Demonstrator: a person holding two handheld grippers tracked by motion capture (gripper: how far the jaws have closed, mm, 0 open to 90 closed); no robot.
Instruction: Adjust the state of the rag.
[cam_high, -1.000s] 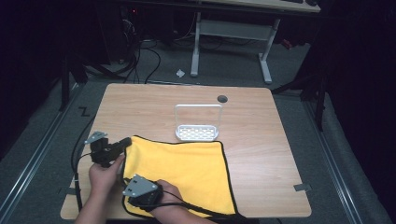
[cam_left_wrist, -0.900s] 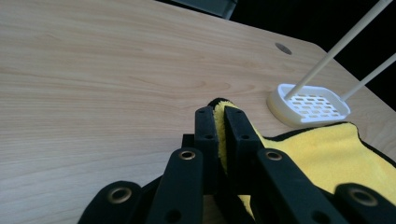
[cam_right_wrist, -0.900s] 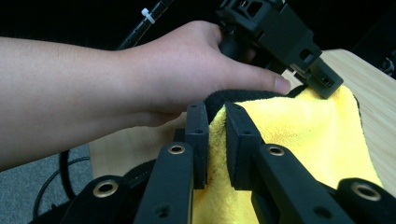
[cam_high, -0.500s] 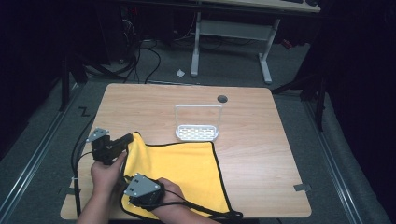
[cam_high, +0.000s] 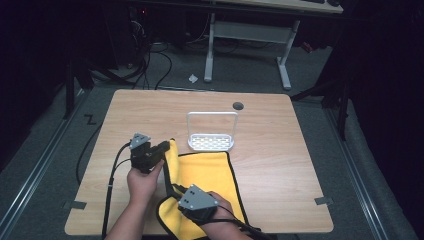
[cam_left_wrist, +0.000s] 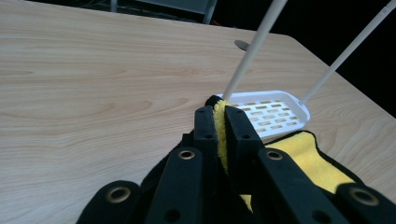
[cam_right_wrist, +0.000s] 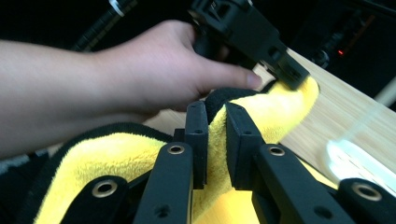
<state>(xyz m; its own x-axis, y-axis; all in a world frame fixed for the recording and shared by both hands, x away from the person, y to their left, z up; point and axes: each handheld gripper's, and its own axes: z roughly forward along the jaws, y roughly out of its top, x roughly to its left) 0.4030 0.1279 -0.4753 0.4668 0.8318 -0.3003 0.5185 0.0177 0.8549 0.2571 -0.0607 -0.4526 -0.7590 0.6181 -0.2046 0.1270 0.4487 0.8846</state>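
Item: yellow microfibre cloth (cam_high: 210, 172), black-edged, lying on the near half of the desk (cam_high: 280, 150), its left edge lifted for a fold toward the right.

Left tool (cam_high: 161, 147): jaws clamped on the far left corner, pointing at the white rack (cam_high: 212, 142).

Right tool (cam_high: 176, 191): jaws clamped on the near left edge.

Handling advice: carry both corners across level and together, edge taut, before lowering. Both hands (cam_high: 144, 181) are low, wrists near the desk.
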